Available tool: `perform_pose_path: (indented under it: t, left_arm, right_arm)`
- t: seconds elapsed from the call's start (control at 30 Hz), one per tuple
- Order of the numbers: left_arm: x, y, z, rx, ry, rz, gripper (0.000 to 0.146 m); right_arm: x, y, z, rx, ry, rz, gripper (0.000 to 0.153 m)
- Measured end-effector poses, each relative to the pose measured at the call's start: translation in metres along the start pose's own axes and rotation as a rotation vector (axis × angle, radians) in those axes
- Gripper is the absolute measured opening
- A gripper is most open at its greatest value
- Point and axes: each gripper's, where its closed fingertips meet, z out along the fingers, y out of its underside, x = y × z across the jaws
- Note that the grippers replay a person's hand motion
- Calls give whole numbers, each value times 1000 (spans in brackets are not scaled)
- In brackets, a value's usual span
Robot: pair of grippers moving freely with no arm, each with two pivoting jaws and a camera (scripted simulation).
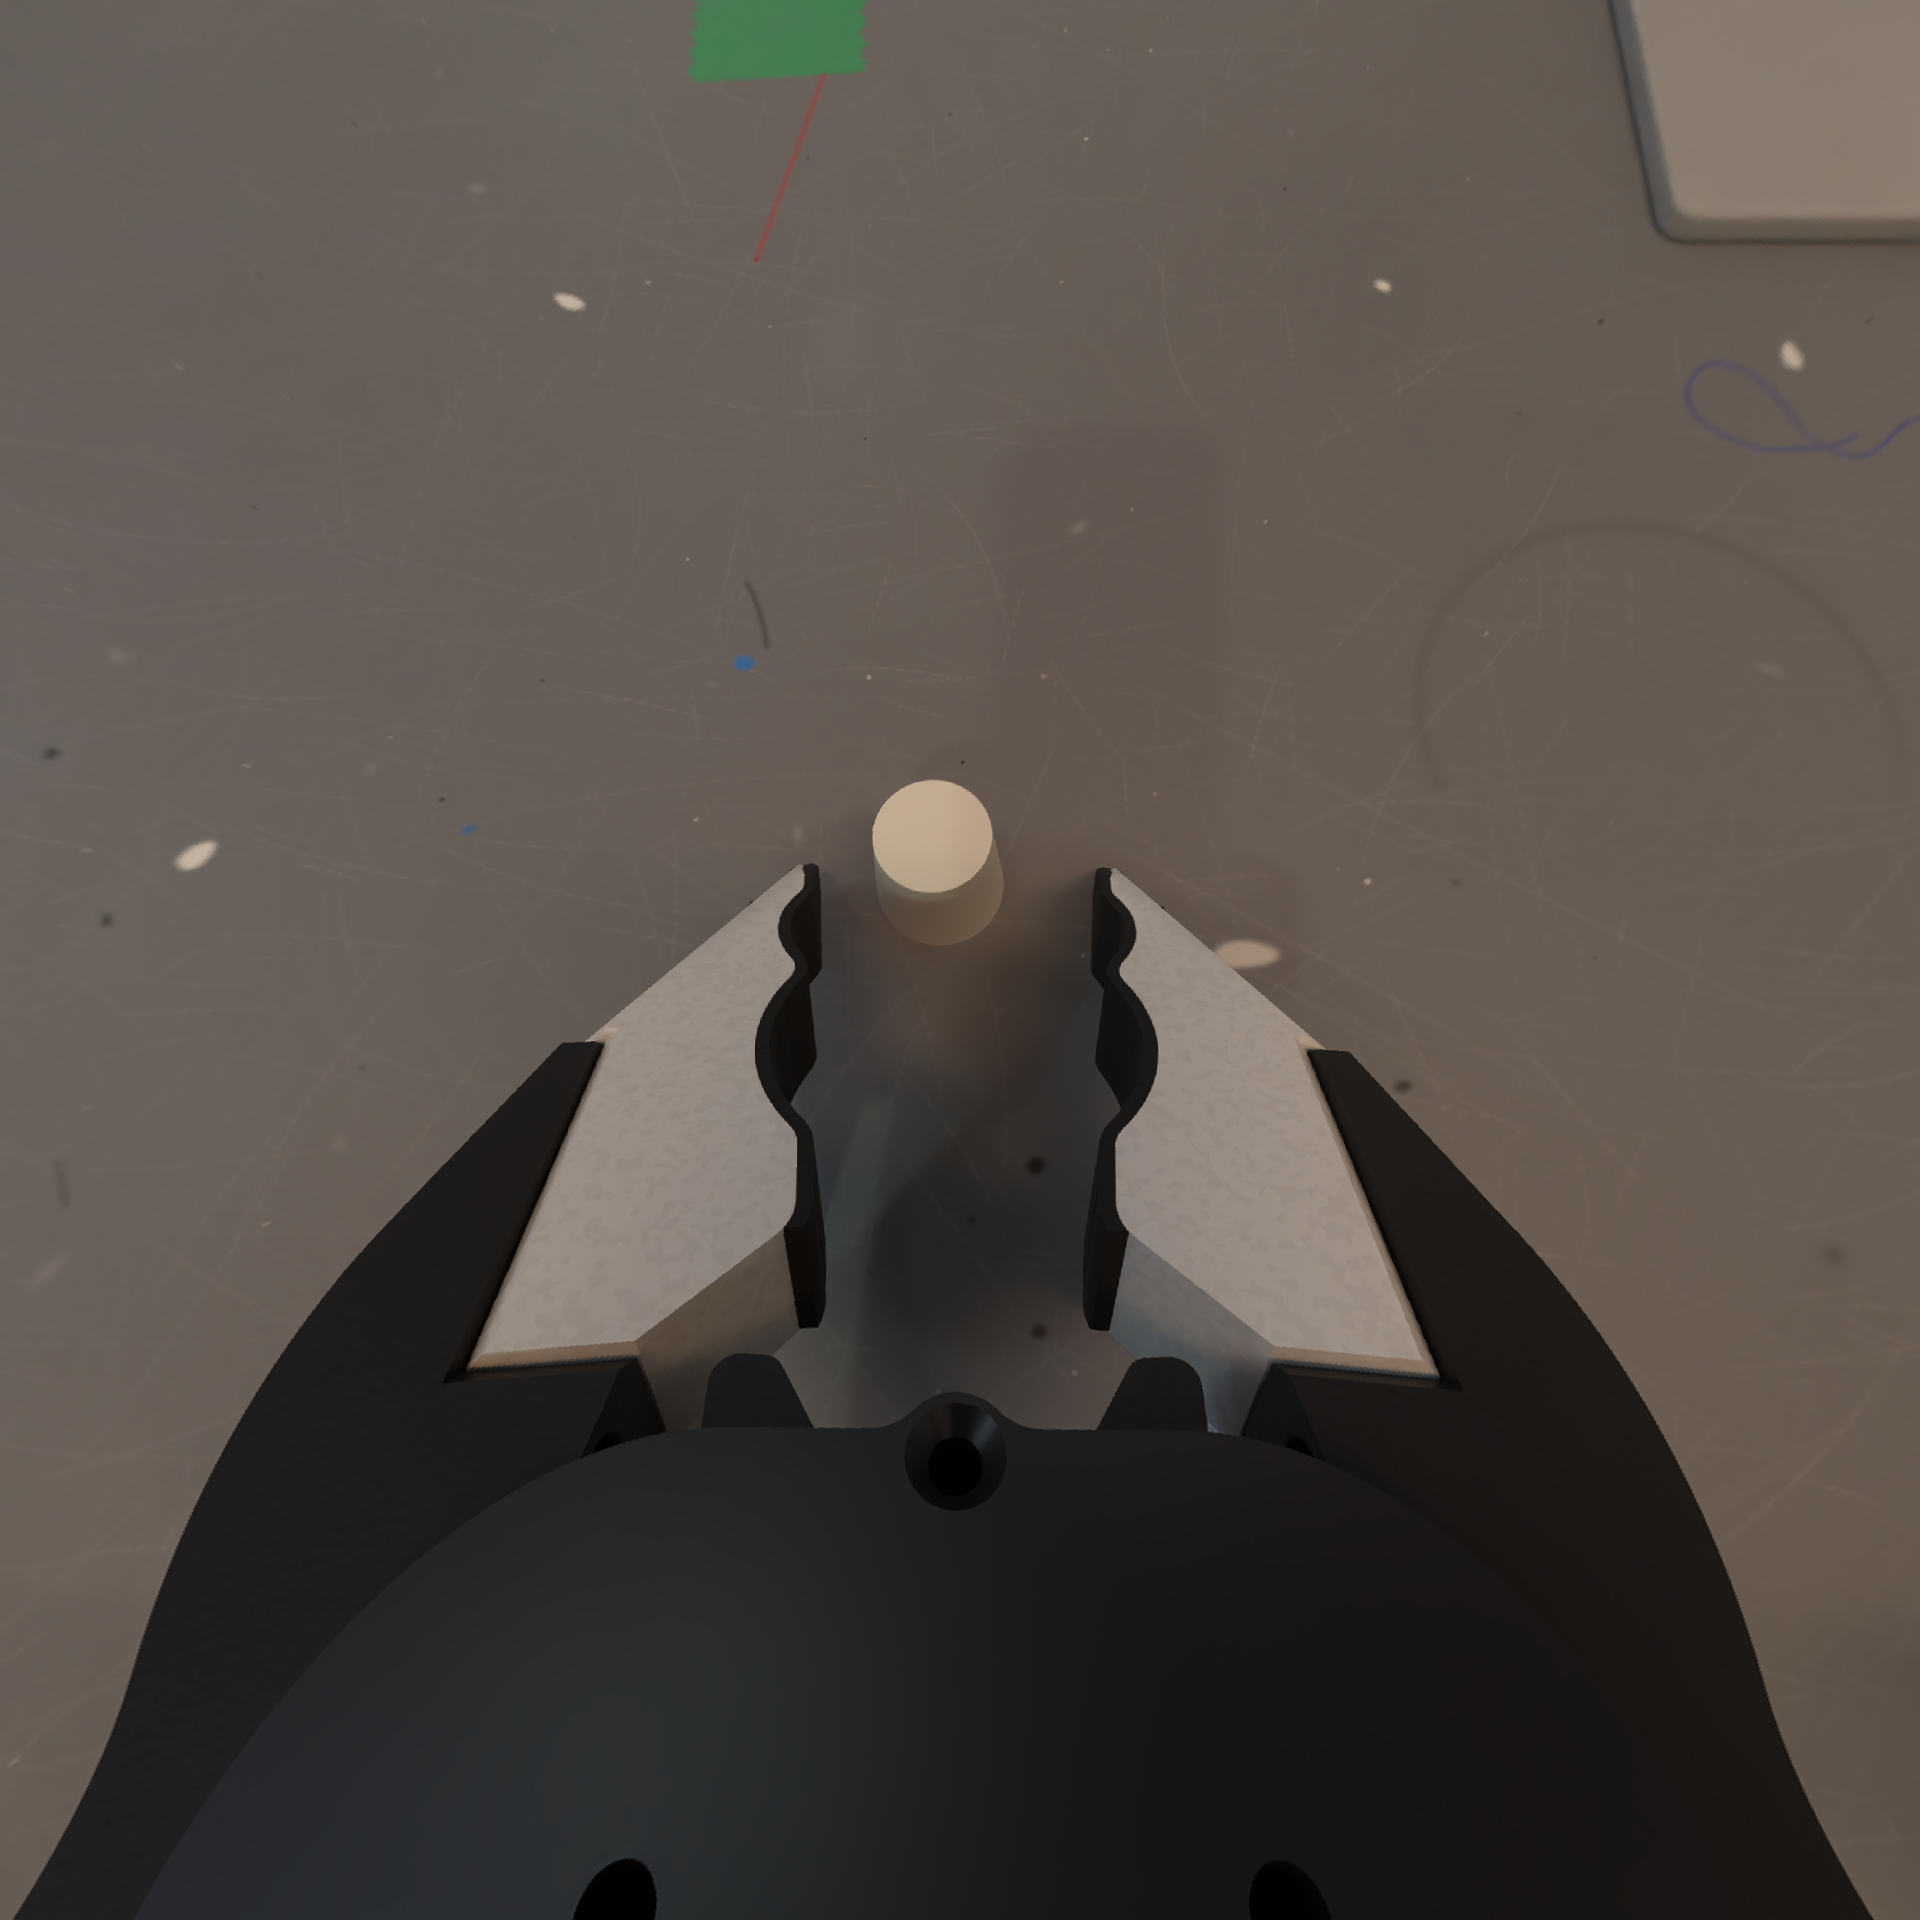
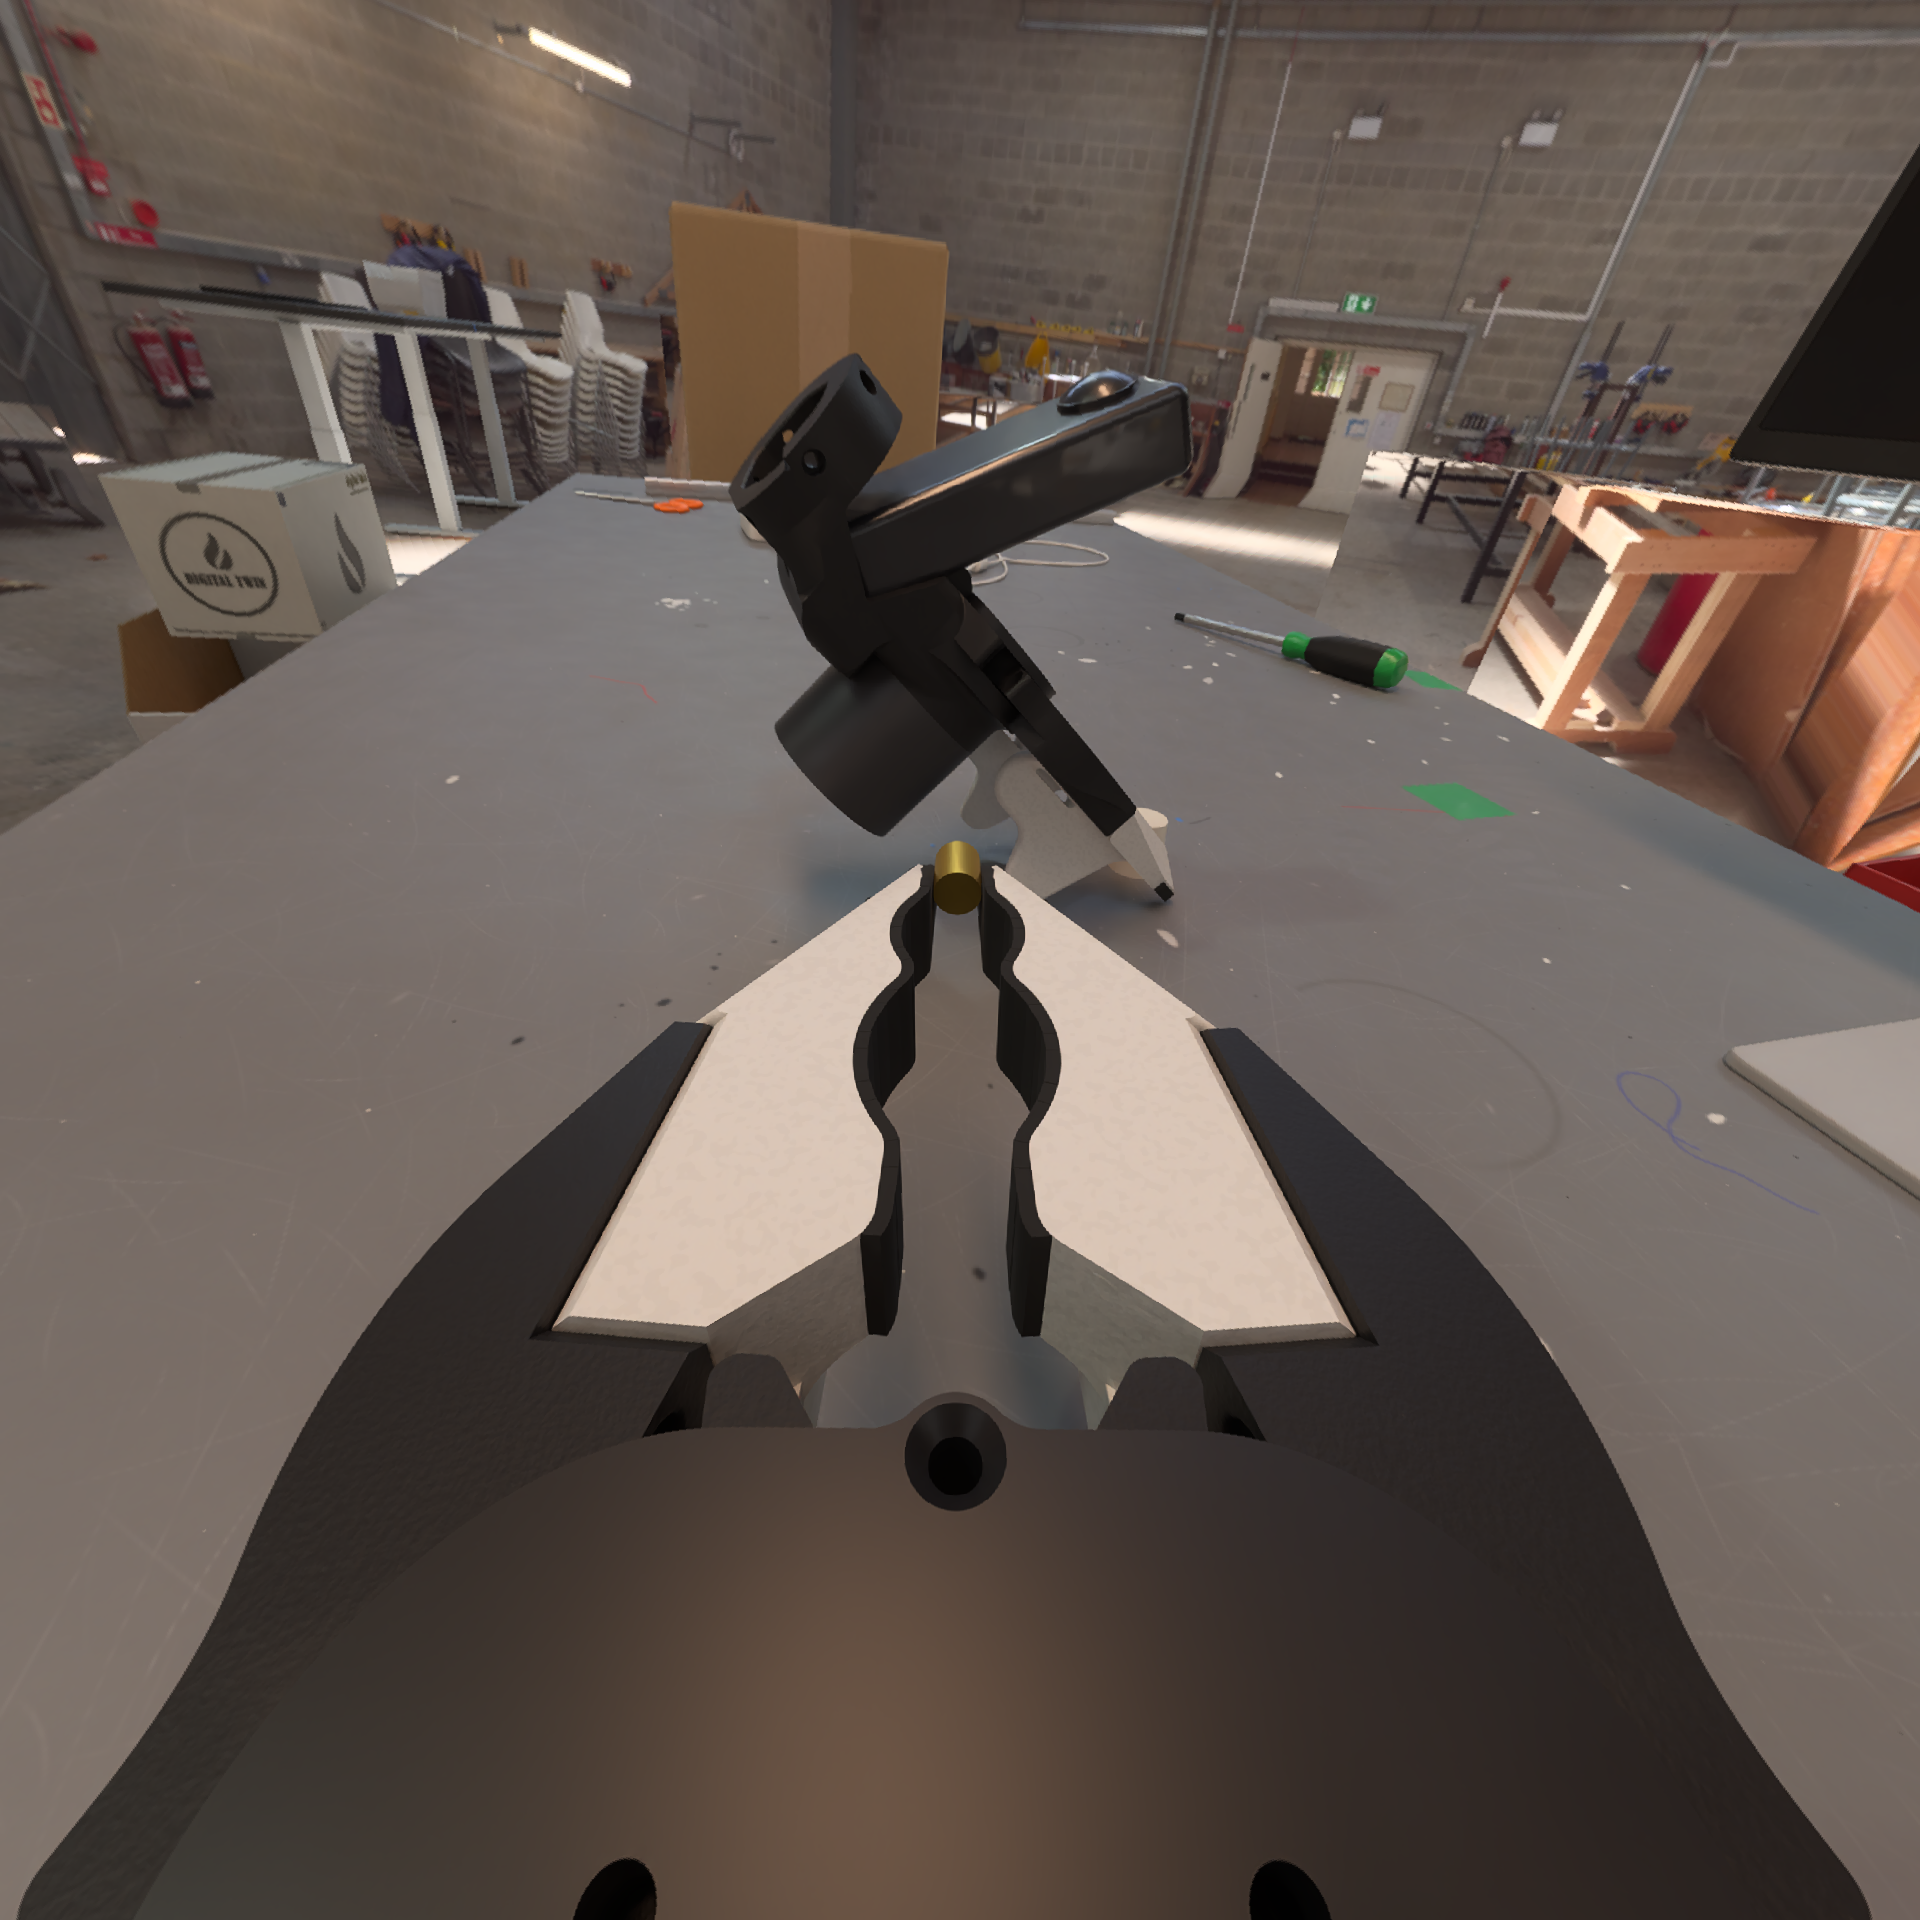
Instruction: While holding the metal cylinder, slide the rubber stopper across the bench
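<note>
A cream rubber stopper [image 1: 935, 878] stands upright on the grey bench [image 1: 416, 520]. My left gripper [image 1: 956, 883] is open and tilted down over it. The stopper sits at the mouth of the jaws, nearer the left fingertip [image 1: 805, 904], with a gap to each finger. In the right wrist view my right gripper [image 2: 957, 883] is shut on a small brass metal cylinder [image 2: 957, 878], pinched at the very fingertips low over the bench. The left gripper [image 2: 1117, 868] shows just beyond it, slanted down to the bench, and mostly hides the stopper.
A green tape patch [image 1: 779, 36] lies far ahead of the left gripper, and a white slab [image 1: 1787, 114] at the upper right. The right wrist view shows a green-handled screwdriver [image 2: 1340, 657], the green patch [image 2: 1455, 800] and the slab [image 2: 1839, 1091].
</note>
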Motion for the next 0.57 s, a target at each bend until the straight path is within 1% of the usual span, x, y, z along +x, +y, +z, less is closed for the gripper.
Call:
perform_pose_path:
  t: [0.1, 0.2, 0.27, 0.33, 0.4, 0.5, 0.57]
  left_arm:
    - [0, -1, 2, -3, 19, -30, 44]
    - [6, 2, -2, -2, 50, -5, 24]
    - [15, 7, -8, -1, 92, 22, 24]
    - [33, 15, -17, 0, 190, 87, 24]
    - [54, 26, -30, 2, 335, 235, 24]
    - [79, 47, -55, 32, 522, 540, 24]
    - [84, 55, -66, 70, 570, 710, 24]
  right_arm:
    - [0, -3, -3, 24, -5, 12, 7]
    - [0, -5, -5, 41, -8, 22, 7]
    - [0, -6, -6, 48, -9, 24, 7]
    - [0, -6, -7, 52, -10, 26, 7]
    - [-1, -6, -7, 54, -10, 25, 7]
    - [-1, -6, -7, 51, -12, 22, 7]
    - [-1, -6, -6, 47, -14, 22, 7]
